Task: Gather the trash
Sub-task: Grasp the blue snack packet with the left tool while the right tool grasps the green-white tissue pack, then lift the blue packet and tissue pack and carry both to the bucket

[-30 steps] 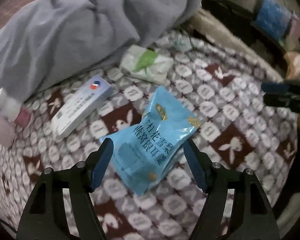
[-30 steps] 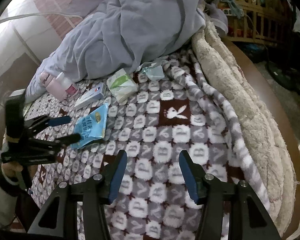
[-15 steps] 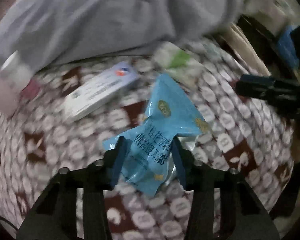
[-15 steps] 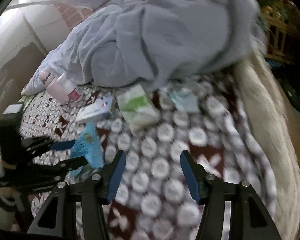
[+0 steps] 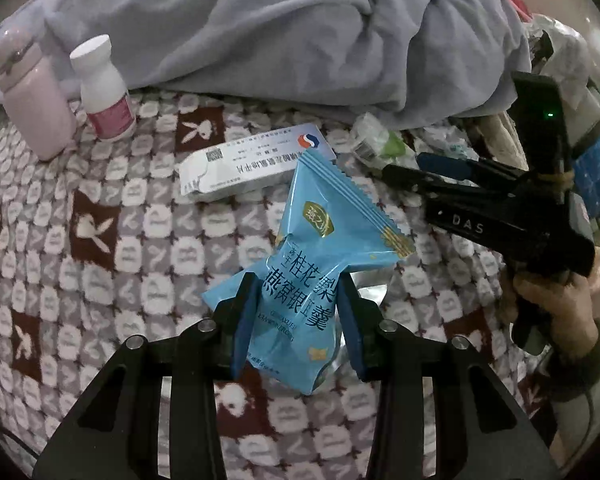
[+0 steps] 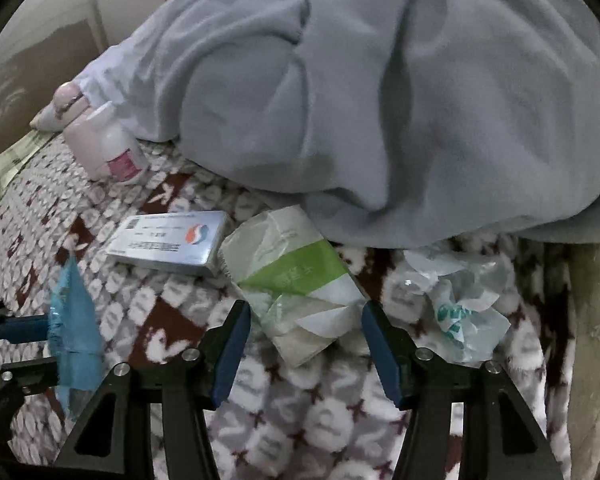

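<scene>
**Blue wrapper pinched on the left, tissue pack framed on the right**

The left gripper (image 5: 298, 320) now has both blue pads pressed into the waist of the blue snack wrapper (image 5: 320, 256); a second ago those fingers stood wide on either side of it while it lay flat on the rabbit-print blanket (image 5: 100, 240). The wrapper is crumpled where it is squeezed, and its serrated top edge stands up beyond the fingertips, overlapping the near corner of the white medicine box (image 5: 252, 168). Farther out past the left finger stand a pink bottle (image 5: 36, 96) and a white bottle with a pink label (image 5: 106, 92), just beside each other at the foot of the grey quilt (image 5: 300, 28).

The right gripper (image 6: 306, 344) has come in closer to the litter than a second ago. Its fingers are spread wide and hold nothing. The green-and-white tissue pack (image 6: 296, 280) lies between and just ahead of the fingertips, apart from both pads. Outside the right finger lies a crumpled clear plastic wrapper (image 6: 460, 300) with teal print; beyond the left finger lies the medicine box, just beside the tissue pack. At the far left of that view the blue wrapper shows edge-on, clamped in the other gripper.
</scene>
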`<state>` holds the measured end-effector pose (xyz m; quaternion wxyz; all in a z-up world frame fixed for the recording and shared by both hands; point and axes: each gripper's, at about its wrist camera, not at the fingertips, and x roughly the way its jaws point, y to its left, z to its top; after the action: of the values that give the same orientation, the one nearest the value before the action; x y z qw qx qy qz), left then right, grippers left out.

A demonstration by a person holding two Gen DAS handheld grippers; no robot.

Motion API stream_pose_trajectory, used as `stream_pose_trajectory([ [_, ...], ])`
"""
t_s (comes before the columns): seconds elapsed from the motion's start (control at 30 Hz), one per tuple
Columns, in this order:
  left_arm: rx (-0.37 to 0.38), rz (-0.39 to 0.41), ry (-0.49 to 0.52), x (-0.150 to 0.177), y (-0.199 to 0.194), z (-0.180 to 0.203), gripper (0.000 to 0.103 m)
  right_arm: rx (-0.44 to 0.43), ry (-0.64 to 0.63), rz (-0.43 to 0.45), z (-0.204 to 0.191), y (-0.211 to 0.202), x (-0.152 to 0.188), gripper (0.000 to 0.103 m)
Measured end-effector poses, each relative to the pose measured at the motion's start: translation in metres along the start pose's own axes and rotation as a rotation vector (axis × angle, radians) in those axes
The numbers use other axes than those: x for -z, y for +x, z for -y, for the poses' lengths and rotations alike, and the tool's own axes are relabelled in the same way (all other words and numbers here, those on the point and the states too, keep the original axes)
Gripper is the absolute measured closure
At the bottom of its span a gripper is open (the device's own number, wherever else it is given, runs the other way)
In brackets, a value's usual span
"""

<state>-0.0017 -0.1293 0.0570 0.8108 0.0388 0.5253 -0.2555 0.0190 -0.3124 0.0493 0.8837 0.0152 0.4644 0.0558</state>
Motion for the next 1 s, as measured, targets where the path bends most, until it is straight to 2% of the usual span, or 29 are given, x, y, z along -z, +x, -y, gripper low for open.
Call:
stream_pose_trajectory([
  [0.03,-0.003,0.002,-0.002,0.001,0.000,0.001,0.066,0.007,-0.016,-0.003,-0.002,-0.002,0.001,0.064],
  [0.07,-0.007,0.006,-0.004,0.001,0.000,0.001,0.066,0.008,-0.032,-0.006,-0.005,-0.004,0.003,0.067],
  [0.1,-0.010,0.009,-0.006,0.002,-0.001,0.002,0.066,0.001,-0.039,-0.008,-0.006,-0.006,0.004,0.076],
  [0.13,-0.009,0.011,-0.008,0.001,-0.001,0.002,0.066,-0.014,-0.039,-0.017,-0.008,-0.010,0.007,0.079],
  [0.27,-0.013,0.011,-0.018,0.001,-0.003,0.000,0.066,-0.128,0.001,-0.070,-0.014,-0.024,0.018,0.080],
  [0.33,-0.015,0.011,-0.023,0.000,-0.004,-0.001,0.066,-0.145,-0.006,-0.072,-0.016,-0.028,0.020,0.079],
  [0.37,-0.014,0.012,-0.028,0.000,-0.004,-0.002,0.066,-0.130,-0.014,-0.061,-0.017,-0.030,0.020,0.075],
  [0.4,-0.013,0.012,-0.030,0.000,-0.005,-0.003,0.066,-0.102,-0.023,-0.042,-0.016,-0.032,0.019,0.064],
  [0.43,-0.013,0.013,-0.031,0.000,-0.006,-0.003,0.066,-0.080,-0.032,-0.020,-0.014,-0.033,0.016,0.056],
  [0.47,-0.012,0.014,-0.035,0.000,-0.006,-0.005,0.066,-0.078,-0.039,-0.002,-0.011,-0.034,0.012,0.054],
  [0.5,-0.008,0.011,-0.038,0.000,-0.006,-0.006,0.066,-0.076,-0.046,0.008,-0.008,-0.033,0.007,0.048],
  [0.53,-0.006,0.009,-0.040,0.000,-0.005,-0.006,0.066,-0.068,-0.056,0.013,-0.007,-0.029,0.003,0.037],
  [0.6,-0.001,0.003,-0.049,0.000,-0.001,-0.008,0.066,-0.060,-0.120,0.002,-0.009,-0.018,-0.006,0.026],
  [0.7,0.003,0.002,-0.061,-0.001,0.002,-0.009,0.066,-0.043,-0.204,-0.050,-0.014,0.005,-0.011,0.026],
  [0.77,0.002,0.004,-0.062,-0.002,0.003,-0.009,0.066,0.022,-0.246,-0.050,-0.014,0.017,-0.010,0.026],
  [0.8,0.000,0.005,-0.062,-0.002,0.003,-0.008,0.066,0.029,-0.251,-0.045,-0.014,0.020,-0.009,0.028],
  [0.87,-0.009,0.005,-0.059,-0.001,0.004,-0.006,0.066,0.030,-0.236,-0.006,-0.012,0.013,-0.004,0.051],
  [0.93,-0.018,0.009,-0.056,-0.001,0.002,-0.004,0.067,0.019,-0.224,0.007,-0.012,0.002,0.001,0.059],
  [1.0,-0.007,0.013,-0.069,0.000,-0.002,-0.003,0.067,0.004,-0.206,0.012,-0.011,-0.012,0.007,0.061],
])
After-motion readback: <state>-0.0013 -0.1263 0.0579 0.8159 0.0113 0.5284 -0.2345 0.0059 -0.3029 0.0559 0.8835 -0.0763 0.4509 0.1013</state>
